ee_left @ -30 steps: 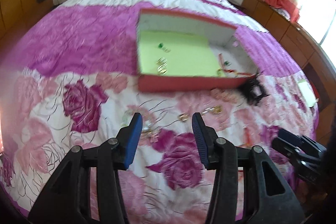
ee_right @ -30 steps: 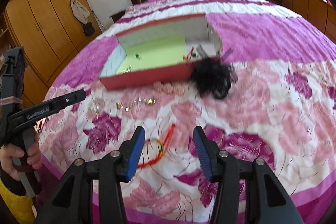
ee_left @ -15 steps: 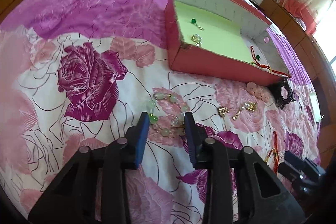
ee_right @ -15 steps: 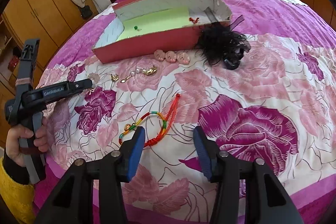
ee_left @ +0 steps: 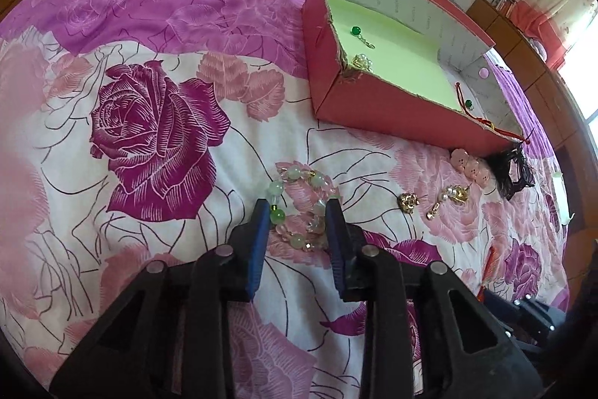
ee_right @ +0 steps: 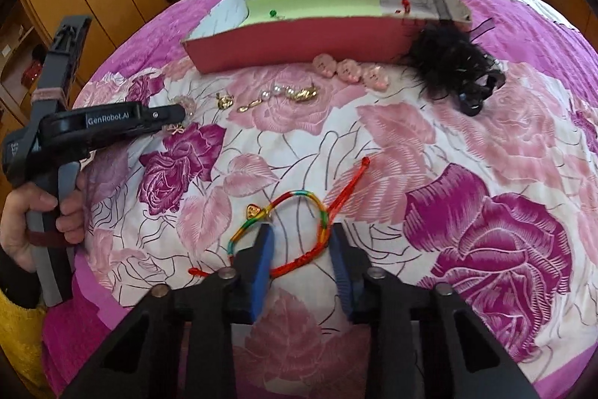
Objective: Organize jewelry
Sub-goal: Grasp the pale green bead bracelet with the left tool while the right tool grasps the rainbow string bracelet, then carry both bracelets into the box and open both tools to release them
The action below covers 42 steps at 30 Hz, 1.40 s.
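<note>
A bracelet of pale green and clear beads lies on the rose-print bedspread, bunched between the blue pads of my left gripper, which press on it from both sides. In the right wrist view a rainbow cord bracelet with a small gold charm lies on the bed. My right gripper is closing on its loop, and both pads touch the cord. The red box with a light green floor stands farther back and holds a green bead pendant and a few small pieces. A hand holds the left gripper at the left.
Between the grippers and the red box lie gold and pearl earrings, three pink pieces and a black hair accessory. Wooden wardrobes stand at the left, a headboard at the back.
Both grippers came down to the bedspread and narrowed. The left one closed around the bead bracelet, the right one around the rainbow cord loop.
</note>
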Tool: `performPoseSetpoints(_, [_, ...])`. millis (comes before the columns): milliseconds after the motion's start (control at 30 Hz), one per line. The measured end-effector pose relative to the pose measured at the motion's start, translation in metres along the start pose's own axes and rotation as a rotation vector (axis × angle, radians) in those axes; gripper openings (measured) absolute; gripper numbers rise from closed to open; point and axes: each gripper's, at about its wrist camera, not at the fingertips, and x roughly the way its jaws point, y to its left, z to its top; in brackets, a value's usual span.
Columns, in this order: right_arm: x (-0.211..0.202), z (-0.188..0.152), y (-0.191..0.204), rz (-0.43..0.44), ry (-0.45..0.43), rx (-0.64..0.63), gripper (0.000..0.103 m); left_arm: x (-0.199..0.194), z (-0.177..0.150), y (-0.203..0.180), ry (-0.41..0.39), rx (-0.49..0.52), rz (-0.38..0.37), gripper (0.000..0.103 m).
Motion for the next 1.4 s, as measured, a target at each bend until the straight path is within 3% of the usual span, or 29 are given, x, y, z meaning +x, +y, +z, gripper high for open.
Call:
performPoseSetpoints(67, [0.002, -0.001, 0.000, 0.011, 0.001, 0.003, 0.011, -0.004, -0.002, 0.002, -0.007, -0.001, -0.004, 0.018])
performPoseSetpoints(133, [0.002, -0.002, -0.002, 0.023, -0.003, 0.010, 0.009, -0.008, -0.003, 0.003, -0.016, -0.003, -0.021, 0.013])
performPoseSetpoints(200, [0.000, -0.002, -0.003, 0.052, -0.018, 0.019, 0.007, -0.013, -0.005, 0.005, -0.025, -0.007, -0.037, 0.000])
performPoseSetpoints(800, [-0.043, 0.002, -0.014, 0.153, -0.185, 0.038, 0.006, -0.076, -0.011, -0.014, -0.162, 0.033, -0.137, 0.000])
performPoseSetpoints(1400, [-0.096, 0.026, -0.019, 0.124, -0.395, -0.002, 0.006, -0.121, 0.001, -0.067, -0.338, 0.172, -0.103, 0.000])
